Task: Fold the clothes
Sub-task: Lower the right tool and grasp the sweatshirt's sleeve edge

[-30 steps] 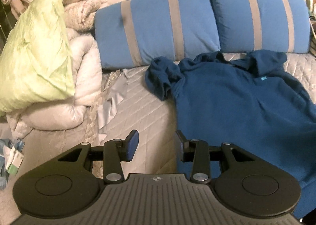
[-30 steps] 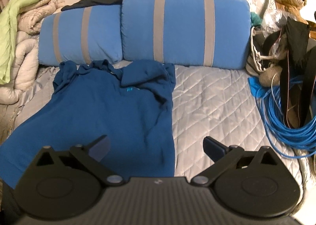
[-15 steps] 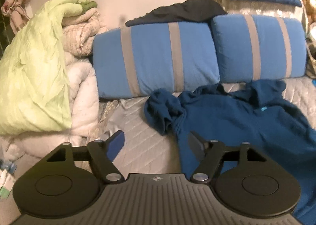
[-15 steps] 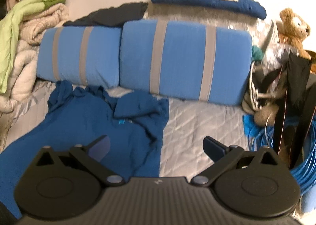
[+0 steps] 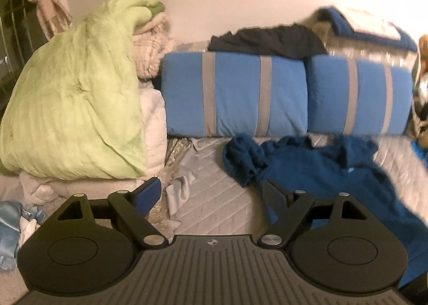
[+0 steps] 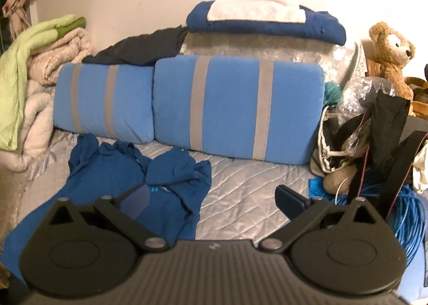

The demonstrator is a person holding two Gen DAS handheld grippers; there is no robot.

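Left gripper (image 5: 211,192): fingers (image 5: 148,194) opening, nothing between them, held above the quilted bed (image 5: 214,206); right gripper (image 6: 214,198): fingers (image 6: 290,199) spread wide, empty, likewise clear of the bedding.

Dark blue hoodie (image 6: 128,176): spread flat on the bed, collar end toward the pillows, left sleeve bunched at the near pillow's foot, right sleeve folded in over the chest; small light-blue label on the chest, partly behind the right gripper's left finger; lower hem out of view.

Two blue pillows with grey stripes (image 6: 235,107): side by side against the wall, just behind the hoodie.

Dark garment (image 6: 141,48): draped on top of the left pillow; folded blue blanket (image 6: 264,24) behind the right pillow, white item on top.

Green duvet (image 5: 75,107): heaped over pale bedding at the bed's left end.

Teddy bear (image 6: 390,51): far right, above bags and straps; blue coiled cable (image 6: 409,214) below, possibly resting on the bed edge.
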